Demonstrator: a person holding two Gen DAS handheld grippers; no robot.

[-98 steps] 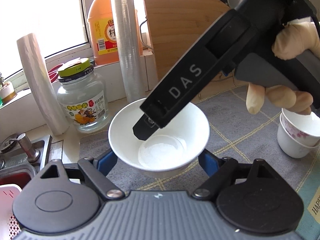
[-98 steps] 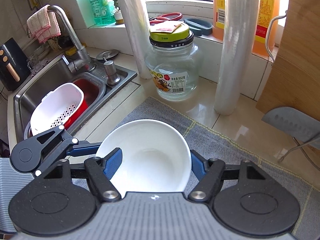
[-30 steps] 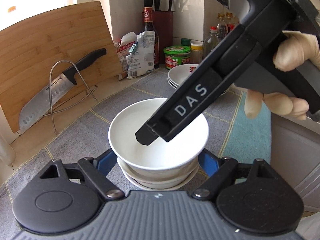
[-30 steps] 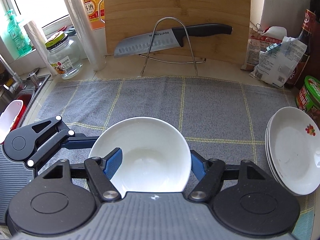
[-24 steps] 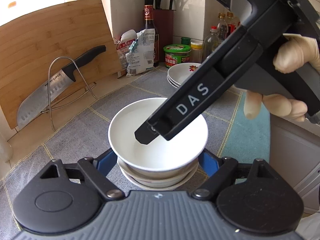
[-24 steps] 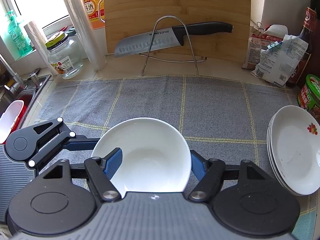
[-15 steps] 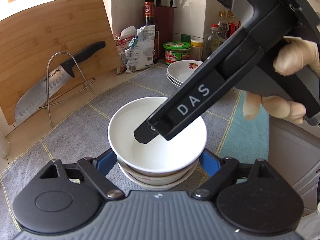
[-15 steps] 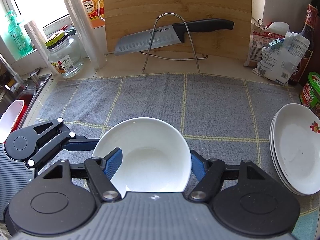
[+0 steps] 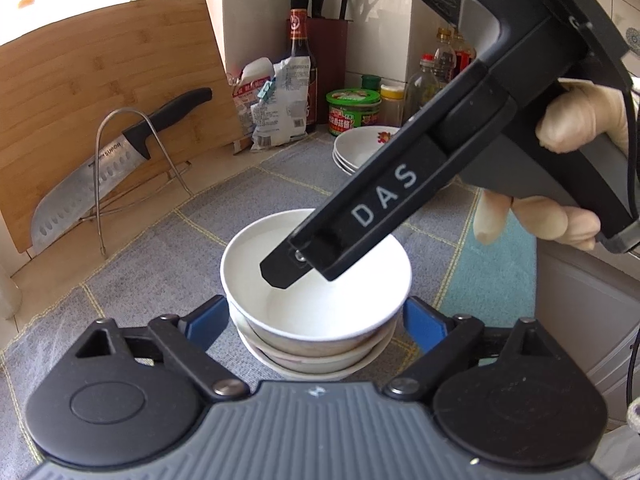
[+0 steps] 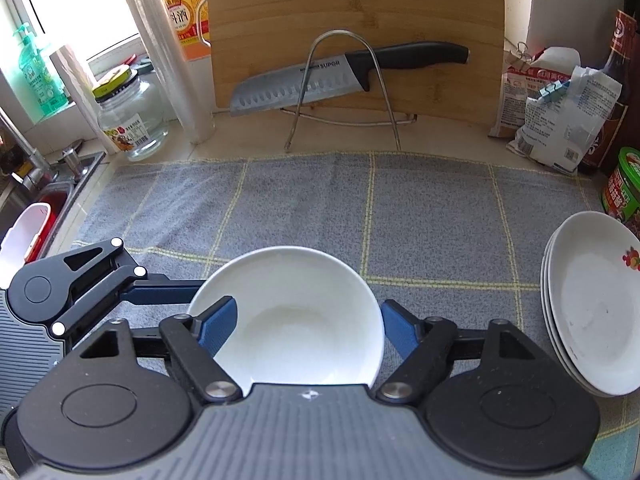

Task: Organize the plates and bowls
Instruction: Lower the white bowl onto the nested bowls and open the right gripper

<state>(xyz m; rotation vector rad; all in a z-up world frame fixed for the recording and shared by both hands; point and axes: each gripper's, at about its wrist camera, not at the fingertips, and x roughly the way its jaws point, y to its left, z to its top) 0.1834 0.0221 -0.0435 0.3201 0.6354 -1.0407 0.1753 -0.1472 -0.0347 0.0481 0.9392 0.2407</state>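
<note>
At lower centre, the left hand-held gripper point(image 9: 315, 318) and right hand-held gripper point(image 10: 308, 328) are both pinching the white bowl point(image 10: 292, 316), which is sitting on stacked bowls point(image 9: 316, 354); plates point(image 10: 592, 320) are lying farther right.

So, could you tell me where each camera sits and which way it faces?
Left wrist: on the left gripper, looking along its fingers at the white bowl on a stack; the right gripper and gloved hand show.
Right wrist: on the right gripper, looking over the same bowl toward the cutting board; the left gripper shows beside it.
Shared: bowl, knife, plates, grey mat.
</note>
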